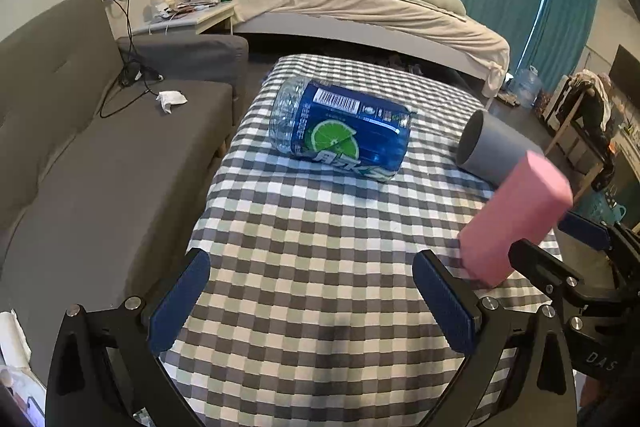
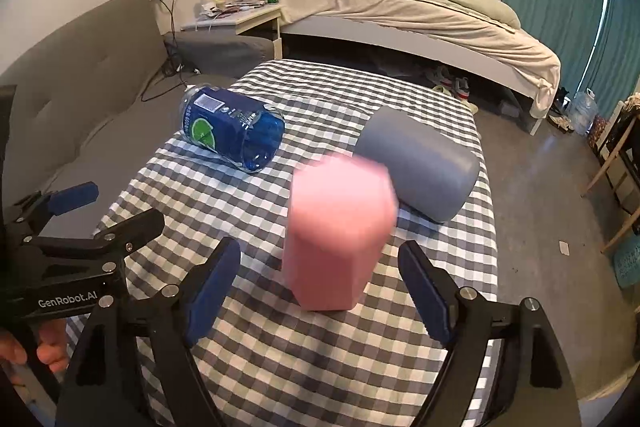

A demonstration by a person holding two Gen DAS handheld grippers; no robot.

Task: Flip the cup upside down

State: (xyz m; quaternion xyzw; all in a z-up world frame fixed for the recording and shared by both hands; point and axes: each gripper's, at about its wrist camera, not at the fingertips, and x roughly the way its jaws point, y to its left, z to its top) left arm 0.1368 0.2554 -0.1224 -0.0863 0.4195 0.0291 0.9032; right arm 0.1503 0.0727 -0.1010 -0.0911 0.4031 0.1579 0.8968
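A pink cup stands on the checkered tablecloth with its closed end up; its top is blurred. It sits just ahead of my right gripper, which is open, its blue pads apart from the cup on both sides. In the left wrist view the pink cup leans at the right, beside the right gripper's fingers. My left gripper is open and empty over the tablecloth.
A grey cup lies on its side, behind the pink one; its open mouth shows in the left wrist view. A cut blue plastic bottle lies on its side mid-table. A grey sofa is left, a bed behind.
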